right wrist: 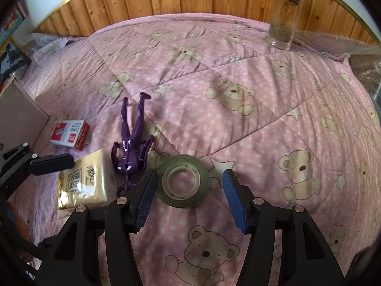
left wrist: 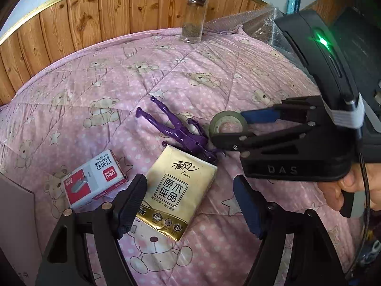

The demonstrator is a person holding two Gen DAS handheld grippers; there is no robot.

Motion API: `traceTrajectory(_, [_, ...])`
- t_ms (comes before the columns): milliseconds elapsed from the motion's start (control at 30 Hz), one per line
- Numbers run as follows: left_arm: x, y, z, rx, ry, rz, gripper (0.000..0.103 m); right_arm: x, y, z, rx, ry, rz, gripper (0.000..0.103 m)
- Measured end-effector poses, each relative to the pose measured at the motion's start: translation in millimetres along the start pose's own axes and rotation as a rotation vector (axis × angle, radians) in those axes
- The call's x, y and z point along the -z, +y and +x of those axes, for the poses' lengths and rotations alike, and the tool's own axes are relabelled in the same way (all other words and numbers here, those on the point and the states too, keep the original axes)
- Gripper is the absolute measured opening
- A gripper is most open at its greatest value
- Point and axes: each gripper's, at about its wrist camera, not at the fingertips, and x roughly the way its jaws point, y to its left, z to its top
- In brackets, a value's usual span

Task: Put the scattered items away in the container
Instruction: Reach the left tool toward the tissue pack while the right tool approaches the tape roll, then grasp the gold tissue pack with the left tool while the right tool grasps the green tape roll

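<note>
A gold tissue pack [left wrist: 181, 195] [right wrist: 83, 181] lies flat on the pink bear quilt. My left gripper [left wrist: 189, 205] is open and low over it, with its left finger [left wrist: 129, 205] at the pack's left edge. A green tape roll [left wrist: 226, 119] [right wrist: 183, 202] lies flat between the pads of my open right gripper [right wrist: 190, 190] [left wrist: 228, 128], with a gap on the right side. A purple toy figure [left wrist: 181, 133] [right wrist: 132, 147] lies between pack and tape. A red and white staple box [left wrist: 95, 181] [right wrist: 70, 137] sits left of the pack.
A cardboard box wall [left wrist: 14, 214] [right wrist: 19, 112] stands at the left edge. A glass jar [left wrist: 194, 16] [right wrist: 284, 16] with a metal lid stands at the back by the wood panelling. Bubble wrap [left wrist: 262, 21] [right wrist: 357, 47] lies at the right. A hand [left wrist: 352, 186] holds the right gripper.
</note>
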Motion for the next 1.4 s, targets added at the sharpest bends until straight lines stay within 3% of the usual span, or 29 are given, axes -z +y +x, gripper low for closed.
traceTrajectory(67, [2.0,2.4,-2.5,0.003,-0.011,-0.026,0.075,-0.7,-4.2,0.9,-0.021,0.009,0.022,0.06])
traceTrajectory(133, [3.9,4.7,-0.5,-0.042,-0.02,-0.029,0.075,-0.5,-2.4,2.2,-0.044,0.011,0.028,0.055])
traceTrajectory(167, [4.1,7.1,2.6,-0.072,-0.017,-0.028,0.075,-0.5,0.3,1.5,-0.063,0.009,0.024,0.041])
traceTrajectory(267, [7.9,21.0,13.0,-0.06,0.015,-0.071,0.074,-0.4,8.1,0.1,-0.046,-0.002,0.007,0.039])
traceTrajectory(367, [11.1,26.5,11.4,-0.021,0.018,-0.092,0.064,-0.6,-0.1,-1.1,-0.063,-0.005,0.055,0.018])
traceTrajectory(500, [10.0,28.9,2.5,0.043,-0.007,-0.136,0.057,1.4,-12.6,-1.5,-0.136,0.012,0.134,0.018])
traceTrajectory(633, [6.1,25.4,0.8,0.025,-0.008,-0.131,0.057,4.4,-15.7,-2.9,-0.198,0.011,0.18,0.018])
traceTrajectory(800, [-0.2,20.6,18.1,0.016,0.04,-0.118,0.061,4.7,-18.0,2.5,-0.271,0.024,0.246,0.037])
traceTrajectory(1000, [2.3,24.0,20.8,0.012,0.03,-0.141,0.052,9.9,-27.8,5.3,-0.321,0.032,0.304,0.038])
traceTrajectory(1067, [4.5,24.4,19.2,0.011,0.028,-0.137,0.052,12.3,-29.6,3.7,-0.264,0.028,0.288,0.035])
traceTrajectory(1167, [7.3,22.5,17.9,0.0,0.024,-0.125,0.052,11.9,-20.2,4.3,-0.251,0.036,0.229,0.037])
traceTrajectory(1400, [7.8,25.2,17.8,0.012,0.021,-0.138,0.052,8.2,-17.1,-5.0,-0.328,-0.01,0.236,0.032])
